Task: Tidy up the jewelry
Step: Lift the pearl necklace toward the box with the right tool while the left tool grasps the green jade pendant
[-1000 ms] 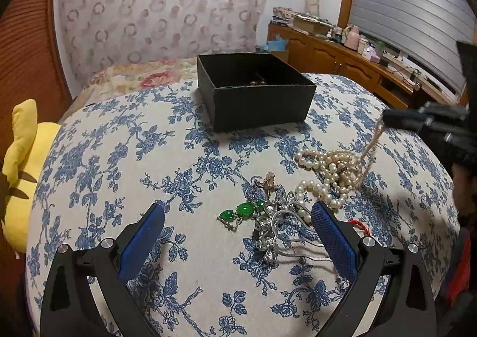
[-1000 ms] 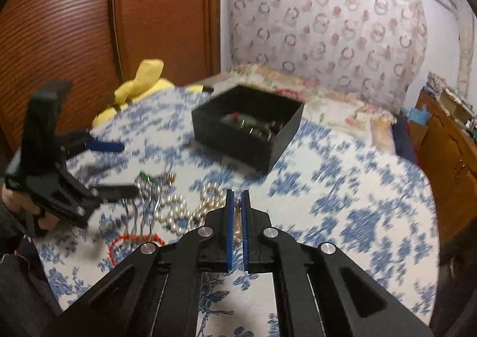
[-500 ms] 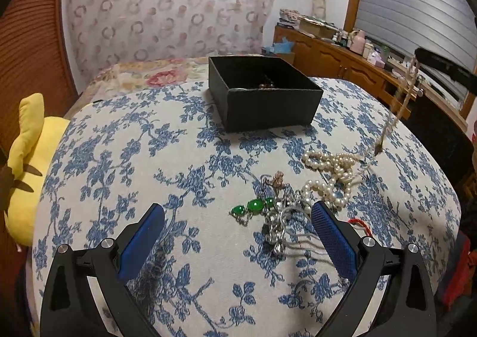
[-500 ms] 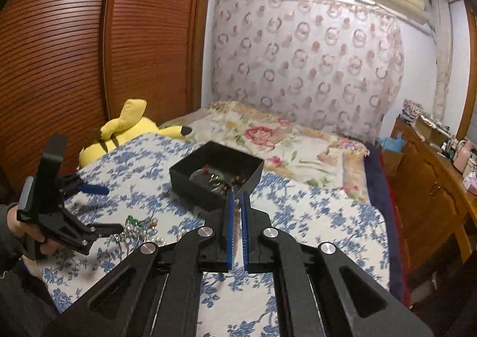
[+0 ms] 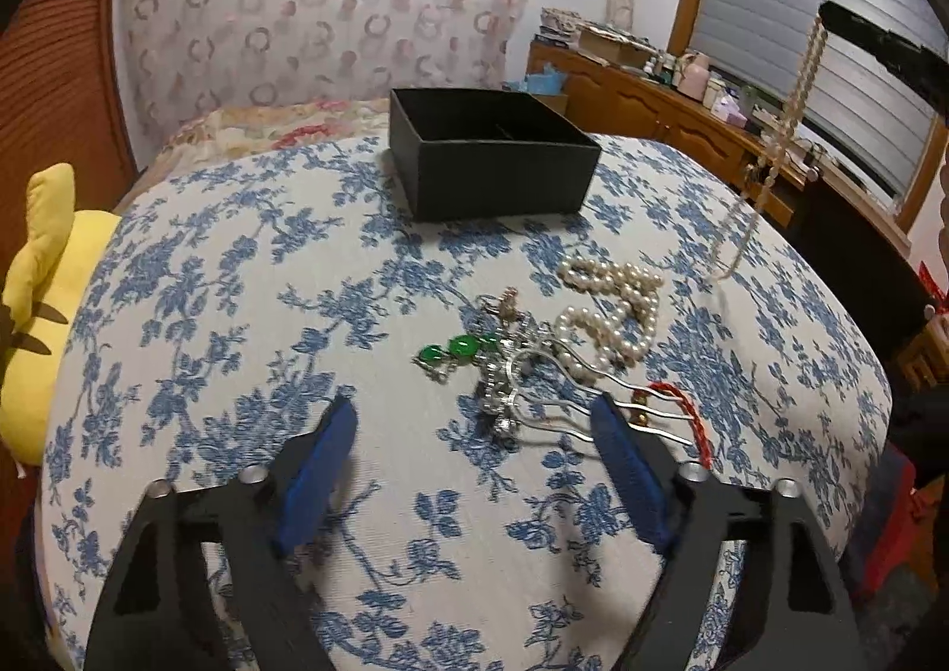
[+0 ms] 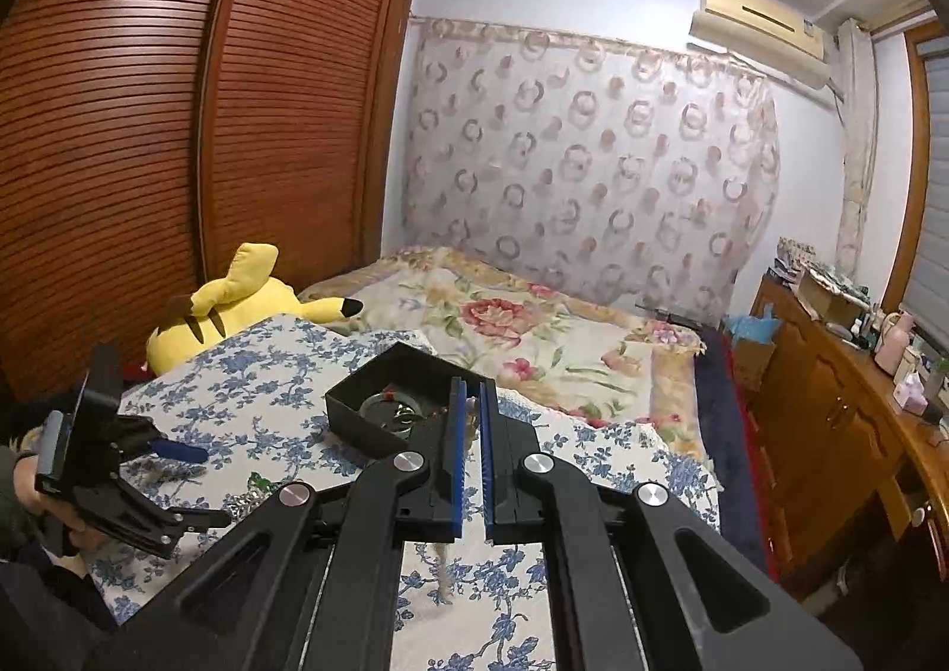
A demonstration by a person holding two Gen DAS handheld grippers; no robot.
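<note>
Partly done: right gripper [image 6: 470, 457] jaws pinch a bead necklace [image 5: 789, 119] aloft; box [image 5: 492, 155] holds some pieces; a pile [image 5: 534, 362] remains ahead of the left gripper [image 5: 474, 469], whose empty jaws are closing.

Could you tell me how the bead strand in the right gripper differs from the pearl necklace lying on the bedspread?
The bead strand hangs stretched out from the shut right gripper; the pearl necklace lies coiled in a heap on the bedspread. The strand's beads look smaller and more beige, the necklace's larger and whiter. Both are strings of round pale beads, still outside the black box.

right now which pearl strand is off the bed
The thin strand hanging from the shut right gripper; the chunky pearls lie heaped on the bed.
</note>
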